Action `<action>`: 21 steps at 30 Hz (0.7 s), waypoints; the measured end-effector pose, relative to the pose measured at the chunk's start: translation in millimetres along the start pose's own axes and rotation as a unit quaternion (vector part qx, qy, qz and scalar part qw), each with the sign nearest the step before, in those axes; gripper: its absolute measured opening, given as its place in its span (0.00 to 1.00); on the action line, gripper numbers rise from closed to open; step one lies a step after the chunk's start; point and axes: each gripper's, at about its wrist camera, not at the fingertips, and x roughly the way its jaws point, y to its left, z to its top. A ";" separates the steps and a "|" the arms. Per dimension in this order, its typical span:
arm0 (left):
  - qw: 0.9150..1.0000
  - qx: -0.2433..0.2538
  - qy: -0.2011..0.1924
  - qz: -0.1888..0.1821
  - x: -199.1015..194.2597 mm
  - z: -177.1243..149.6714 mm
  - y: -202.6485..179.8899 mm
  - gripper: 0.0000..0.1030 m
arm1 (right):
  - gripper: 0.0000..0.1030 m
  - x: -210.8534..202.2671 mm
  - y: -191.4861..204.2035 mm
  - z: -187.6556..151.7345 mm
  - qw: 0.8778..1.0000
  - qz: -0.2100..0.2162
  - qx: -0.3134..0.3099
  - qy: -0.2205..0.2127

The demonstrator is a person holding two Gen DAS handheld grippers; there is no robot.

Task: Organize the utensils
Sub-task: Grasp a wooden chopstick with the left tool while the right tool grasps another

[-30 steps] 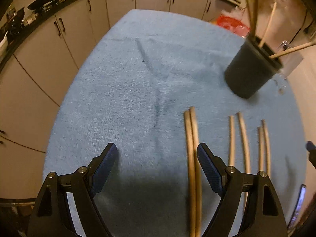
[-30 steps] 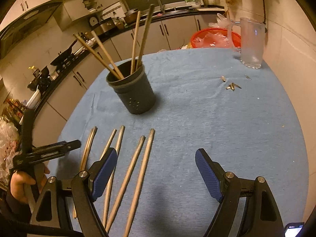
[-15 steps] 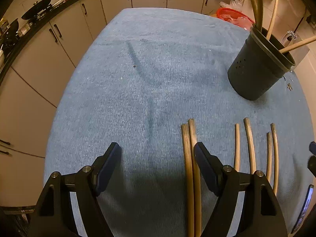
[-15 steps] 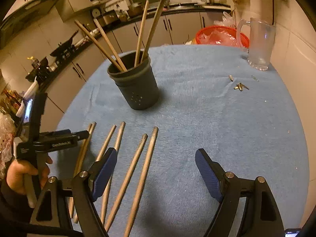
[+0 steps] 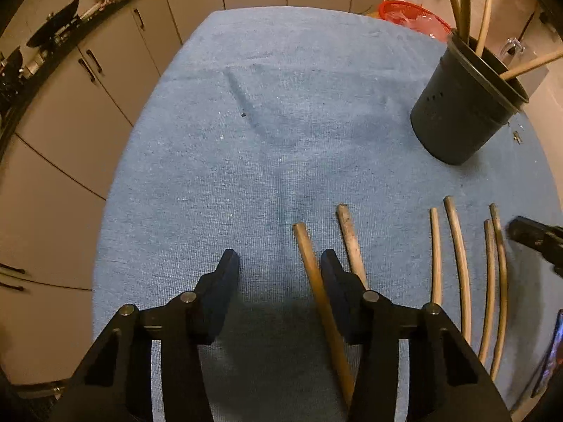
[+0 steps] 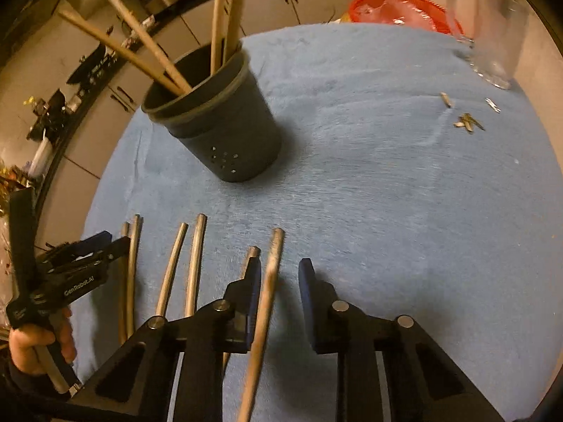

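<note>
Both jaw sets were wide a second ago, now closing. Left hand-held gripper [image 5: 279,263] has one chopstick [image 5: 309,256] between its jaws, right hand-held gripper [image 6: 279,276] another [image 6: 269,274]; neither clamped yet, both sticks flat on the table [image 5: 211,140]. Holder [image 6: 218,123] next.

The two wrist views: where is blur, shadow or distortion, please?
Left wrist view: sharp; fisheye bends the chopsticks on the blue cloth; a dark shadow lies under the left gripper. Right wrist view: motion blur smears the glass jug and the cloth; the holder leans from distortion.
</note>
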 end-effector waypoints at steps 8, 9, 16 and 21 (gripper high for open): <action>1.000 0.006 0.011 0.003 2.6 10.9 6.8 0.30 | 0.10 18.4 9.5 12.1 0.998 -0.051 -0.035 0.022; 1.000 0.010 0.008 0.001 2.4 11.8 6.1 0.21 | 0.10 17.3 7.0 13.3 0.998 -0.050 -0.034 0.024; 0.998 0.041 -0.004 -0.040 -0.6 10.2 0.3 0.09 | 0.08 5.1 -13.3 10.0 0.999 -0.014 -0.010 0.036; 0.998 0.035 0.008 -0.049 3.7 22.1 4.8 0.09 | 0.08 2.9 -19.5 8.7 0.999 -0.017 -0.009 0.042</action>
